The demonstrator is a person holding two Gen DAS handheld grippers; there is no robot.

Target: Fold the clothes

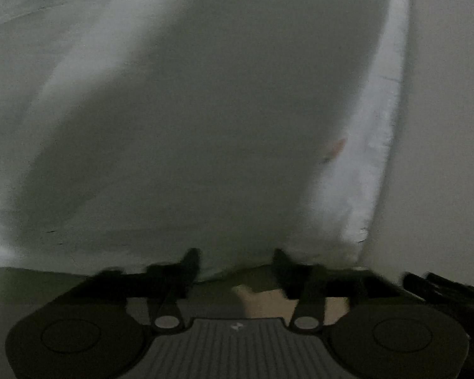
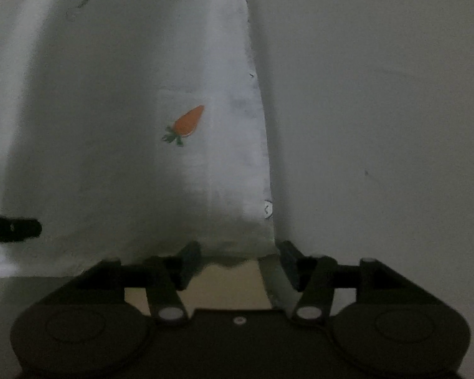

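Observation:
A white garment (image 1: 189, 110) fills most of the left wrist view and lies on a pale surface. It also shows in the right wrist view (image 2: 110, 126), with a small orange carrot print (image 2: 188, 123). My left gripper (image 1: 237, 259) is open, its fingers spread at the garment's near edge with cloth between them. My right gripper (image 2: 238, 252) is open too, at the near edge by the garment's right side; its right finger (image 2: 287, 259) sits just past that edge. The carrot print shows faintly in the left wrist view (image 1: 336, 148).
A pale tabletop (image 2: 379, 126) lies to the right of the garment in both views. The left gripper's dark finger (image 2: 12, 227) pokes in at the left of the right wrist view. A tan patch of surface (image 2: 224, 281) shows under the right gripper.

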